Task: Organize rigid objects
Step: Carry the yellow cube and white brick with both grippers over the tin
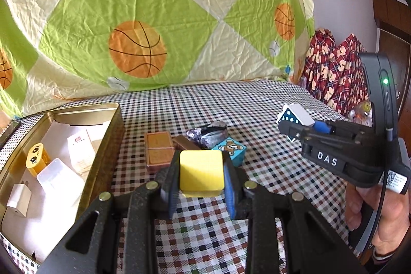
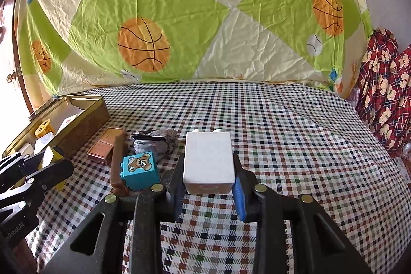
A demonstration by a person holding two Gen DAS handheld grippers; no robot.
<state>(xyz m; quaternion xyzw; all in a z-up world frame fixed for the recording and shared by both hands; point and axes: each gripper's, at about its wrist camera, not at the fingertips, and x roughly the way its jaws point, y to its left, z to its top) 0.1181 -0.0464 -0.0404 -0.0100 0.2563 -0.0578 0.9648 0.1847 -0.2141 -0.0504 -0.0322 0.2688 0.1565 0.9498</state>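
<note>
My left gripper (image 1: 201, 179) is shut on a yellow block (image 1: 201, 171), held above the checked cloth. My right gripper (image 2: 209, 180) is shut on a white block (image 2: 209, 161) with studs at its far end; in the left wrist view that gripper (image 1: 303, 123) shows at the right, carried by a hand (image 1: 377, 217). A gold tin (image 1: 102, 153) stands open at the left, with a yellow face block (image 1: 36, 156) and white pieces inside. On the cloth lie a teal bear block (image 2: 140, 170), a copper box (image 1: 158, 152), a brown bar (image 2: 117, 161) and a crumpled wrapper (image 1: 209, 134).
A checked tablecloth (image 2: 282, 132) covers the table. A basketball-print sheet (image 2: 179, 17) hangs behind it. Red patterned fabric (image 2: 382, 99) is bunched at the far right edge. The left gripper (image 2: 51, 163) shows at the left of the right wrist view, beside the tin (image 2: 84, 117).
</note>
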